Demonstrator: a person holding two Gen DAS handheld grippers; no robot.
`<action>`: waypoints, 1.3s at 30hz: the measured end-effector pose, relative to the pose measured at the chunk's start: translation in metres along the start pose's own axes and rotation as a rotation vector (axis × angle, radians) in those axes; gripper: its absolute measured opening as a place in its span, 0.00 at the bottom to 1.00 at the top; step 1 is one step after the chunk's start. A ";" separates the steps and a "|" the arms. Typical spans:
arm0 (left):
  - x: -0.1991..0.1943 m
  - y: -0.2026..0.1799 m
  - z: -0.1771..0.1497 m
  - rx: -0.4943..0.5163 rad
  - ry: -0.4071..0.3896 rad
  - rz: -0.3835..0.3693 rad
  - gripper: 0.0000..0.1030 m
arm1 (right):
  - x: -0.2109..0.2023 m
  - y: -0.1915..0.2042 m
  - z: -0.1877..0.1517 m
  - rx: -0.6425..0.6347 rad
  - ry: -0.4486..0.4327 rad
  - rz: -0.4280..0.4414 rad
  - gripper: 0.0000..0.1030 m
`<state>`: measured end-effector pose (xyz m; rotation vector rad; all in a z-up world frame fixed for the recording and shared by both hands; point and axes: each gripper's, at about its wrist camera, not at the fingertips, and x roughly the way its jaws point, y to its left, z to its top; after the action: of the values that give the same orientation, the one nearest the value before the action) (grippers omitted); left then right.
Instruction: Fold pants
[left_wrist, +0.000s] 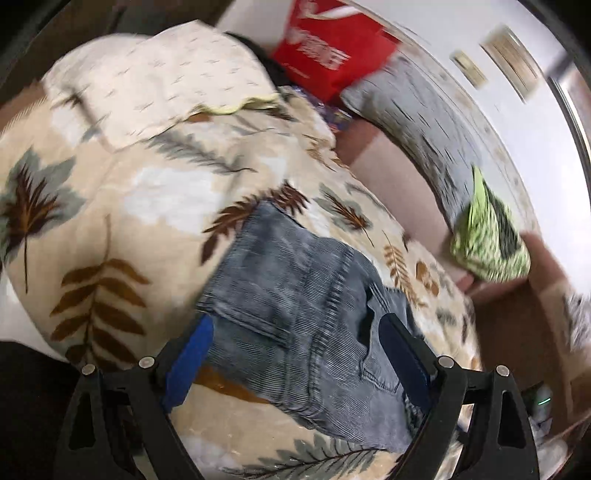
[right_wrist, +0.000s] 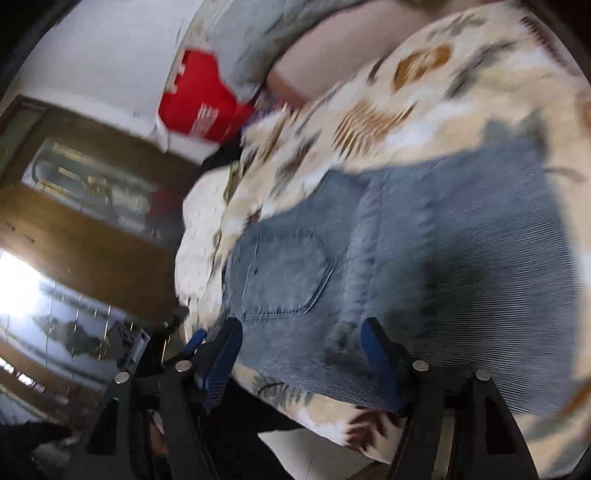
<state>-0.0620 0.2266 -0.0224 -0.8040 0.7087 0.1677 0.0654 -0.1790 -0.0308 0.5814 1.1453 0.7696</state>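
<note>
**A:** Denim pants (left_wrist: 295, 295) were lying on the bed, on top of that cream leaf-print blanket (left_wrist: 129, 206). Ribbed-looking washed blue fabric, back pocket (right_wrist: 284, 273) facing up in the right wrist cam. Looked partly folded already imo, layers stacked near the left tool, but pics were blurry so can't swear to it.

**B:** What abt the tools, holding anything?

**A:** Left tool (left_wrist: 297, 341) was spread wide, one blue pad on each side of the pants, nothing pinched btw them. Left-hand pad sat just off the fabric edge over the blanket, the other one over the denim near a dark fold. Couldn't tell if the tips were touching cloth or hovering.

**B:** And the right?

**A:** Right tool (right_wrist: 299, 336) was released too, fingers apart, straddling the near edge of the pants just below the pocket. Nothing clamped afaict.

**B:** Other stuff around?

**A:** Pale pillow (left_wrist: 159, 74) w/ small dashes at the far end of the bed, red bag (left_wrist: 328, 44) w/ white print behind it by the wall, grey cushion (left_wrist: 417, 110) alongside, and a green/black patterned bundle (left_wrist: 487, 240) off to the side, well apart from the pants. Right cam also caught a brown wooden cabinet (right_wrist: 74, 221) w/ glass beside the bed.
</note>
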 end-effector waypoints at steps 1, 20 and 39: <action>0.000 0.006 0.001 -0.036 0.006 -0.013 0.88 | 0.013 -0.008 -0.002 0.015 0.031 -0.039 0.70; 0.038 0.026 -0.021 -0.255 0.213 -0.107 0.89 | 0.039 -0.007 -0.007 0.045 0.064 -0.060 0.70; 0.050 0.028 -0.007 -0.227 0.143 -0.035 0.15 | 0.023 0.017 0.001 -0.008 0.090 -0.076 0.70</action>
<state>-0.0386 0.2349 -0.0741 -1.0529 0.8188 0.1625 0.0670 -0.1500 -0.0309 0.4979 1.2401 0.7403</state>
